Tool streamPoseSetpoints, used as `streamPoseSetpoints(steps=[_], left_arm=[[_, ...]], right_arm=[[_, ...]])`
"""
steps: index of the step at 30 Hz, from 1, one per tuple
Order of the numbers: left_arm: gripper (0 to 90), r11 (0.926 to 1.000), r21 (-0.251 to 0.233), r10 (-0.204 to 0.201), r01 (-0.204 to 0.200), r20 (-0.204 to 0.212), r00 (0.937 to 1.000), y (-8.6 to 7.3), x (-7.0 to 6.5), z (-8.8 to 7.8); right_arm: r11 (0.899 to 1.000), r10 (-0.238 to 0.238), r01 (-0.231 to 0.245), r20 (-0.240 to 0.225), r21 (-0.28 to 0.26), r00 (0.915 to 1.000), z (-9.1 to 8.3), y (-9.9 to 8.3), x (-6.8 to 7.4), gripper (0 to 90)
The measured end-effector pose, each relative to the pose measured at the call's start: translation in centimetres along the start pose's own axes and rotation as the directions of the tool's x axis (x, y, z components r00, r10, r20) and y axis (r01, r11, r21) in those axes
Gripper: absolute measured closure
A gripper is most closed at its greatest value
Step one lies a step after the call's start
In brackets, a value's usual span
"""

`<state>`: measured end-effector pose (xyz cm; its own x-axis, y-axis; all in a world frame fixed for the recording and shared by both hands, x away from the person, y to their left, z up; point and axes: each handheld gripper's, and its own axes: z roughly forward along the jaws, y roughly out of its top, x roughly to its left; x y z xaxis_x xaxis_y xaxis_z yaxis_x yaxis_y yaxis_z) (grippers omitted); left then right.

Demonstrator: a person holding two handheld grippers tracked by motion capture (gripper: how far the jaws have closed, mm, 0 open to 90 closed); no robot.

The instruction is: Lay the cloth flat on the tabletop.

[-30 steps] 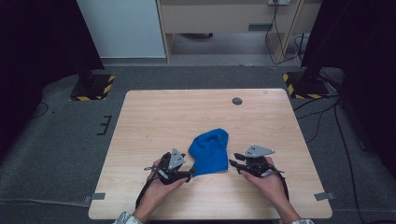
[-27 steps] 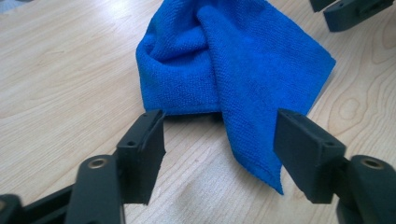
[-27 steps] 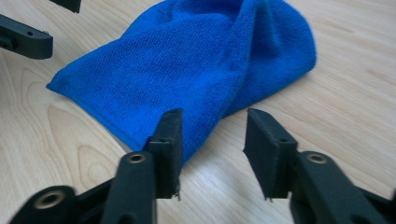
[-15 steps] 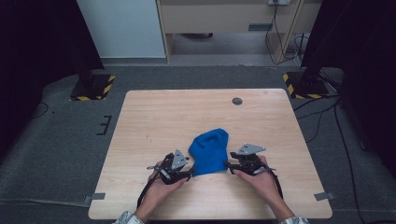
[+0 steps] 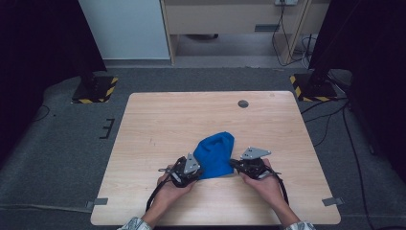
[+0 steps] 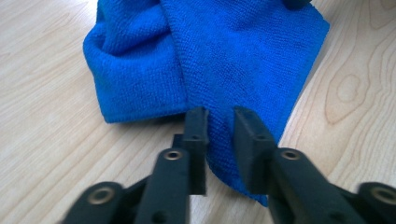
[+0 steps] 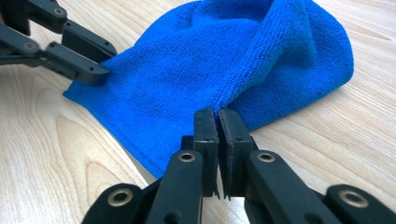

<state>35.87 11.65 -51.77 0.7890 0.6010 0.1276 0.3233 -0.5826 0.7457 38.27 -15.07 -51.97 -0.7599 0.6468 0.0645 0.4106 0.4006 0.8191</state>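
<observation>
A rumpled blue cloth (image 5: 215, 153) lies on the wooden table (image 5: 158, 120) near its front middle. My left gripper (image 5: 197, 170) is at the cloth's near left corner. In the left gripper view its jaws (image 6: 219, 128) stand open, a narrow gap between them, with the blue cloth (image 6: 224, 56) running under and between the tips. My right gripper (image 5: 234, 164) is at the cloth's near right edge. In the right gripper view it (image 7: 217, 122) is shut on a raised fold of the blue cloth (image 7: 233, 60). The left gripper (image 7: 95, 65) shows there at the cloth's far corner.
A small round grommet (image 5: 243, 103) sits near the table's far edge. Beyond the table are a cabinet (image 5: 230, 19) and two stands with yellow-black striped bases (image 5: 93, 91) (image 5: 311, 88). Cables (image 5: 330, 120) run over the grey floor at the right.
Both hands have moved inward to the cloth. The right gripper has slid left onto the cloth's edge and shut on it. The left gripper has moved right to the corner.
</observation>
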Motion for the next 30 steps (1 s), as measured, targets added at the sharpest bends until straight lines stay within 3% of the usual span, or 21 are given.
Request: streamPoseSetpoints(steps=[4,5,12,17,18,20,22,24,27,28,30], left_arm=[[84.1,0.9998,-0.018,-0.009,0.009,0.003,1.0000,0.2,0.2,-0.4],[85.1,0.9989,-0.042,-0.020,0.020,0.008,0.9998,0.4,0.2,-0.9],[85.6,0.9936,-0.107,-0.036,0.037,0.014,0.9993,1.2,0.0,-2.8],[85.9,0.9836,-0.167,-0.065,0.068,0.024,0.9976,2.1,-0.1,-4.9],[85.8,0.9790,-0.187,-0.074,0.082,0.046,0.9962,2.7,0.0,-5.8],[85.7,0.9765,-0.197,-0.078,0.088,0.058,0.9953,3.0,0.1,-6.3],[85.7,0.9688,-0.217,-0.103,0.119,0.086,0.9910,3.7,0.4,-7.2],[85.7,0.9658,-0.229,-0.106,0.122,0.081,0.9911,4.4,0.8,-7.9],[85.6,0.9668,-0.222,-0.116,0.126,0.061,0.9914,5.1,1.8,-7.7],[85.8,0.9708,-0.196,-0.131,0.138,0.048,0.9902,5.2,2.7,-6.7],[85.8,0.9729,-0.180,-0.140,0.145,0.040,0.9893,5.2,3.2,-6.0]], right_arm=[[1.000,-0.003,0.003,-0.006,-0.003,1.0000,-0.2,0.2,0.1,87.8],[1.000,-0.005,0.005,-0.010,-0.011,0.9999,-0.6,0.4,0.2,87.9],[0.999,-0.025,0.024,-0.019,-0.044,0.9995,-2.4,1.1,1.0,87.9],[0.997,-0.056,0.054,-0.030,-0.061,0.9980,-4.6,1.8,2.4,87.9],[0.996,-0.058,0.056,-0.033,-0.069,0.9978,-5.6,2.3,2.8,87.8],[0.996,-0.056,0.053,-0.035,-0.074,0.9978,-6.0,2.7,2.9,87.8],[0.994,-0.063,0.059,-0.040,-0.097,0.9972,-7.2,3.9,2.9,87.8],[0.993,-0.062,0.057,-0.044,-0.101,0.9971,-7.5,4.3,2.9,87.8],[0.993,-0.056,0.051,-0.050,-0.105,0.9972,-7.6,5.3,2.4,87.8],[0.995,-0.053,0.049,-0.047,-0.086,0.9975,-6.8,5.9,1.8,87.7],[0.996,-0.050,0.046,-0.048,-0.074,0.9976,-6.2,6.1,1.5,87.6]])
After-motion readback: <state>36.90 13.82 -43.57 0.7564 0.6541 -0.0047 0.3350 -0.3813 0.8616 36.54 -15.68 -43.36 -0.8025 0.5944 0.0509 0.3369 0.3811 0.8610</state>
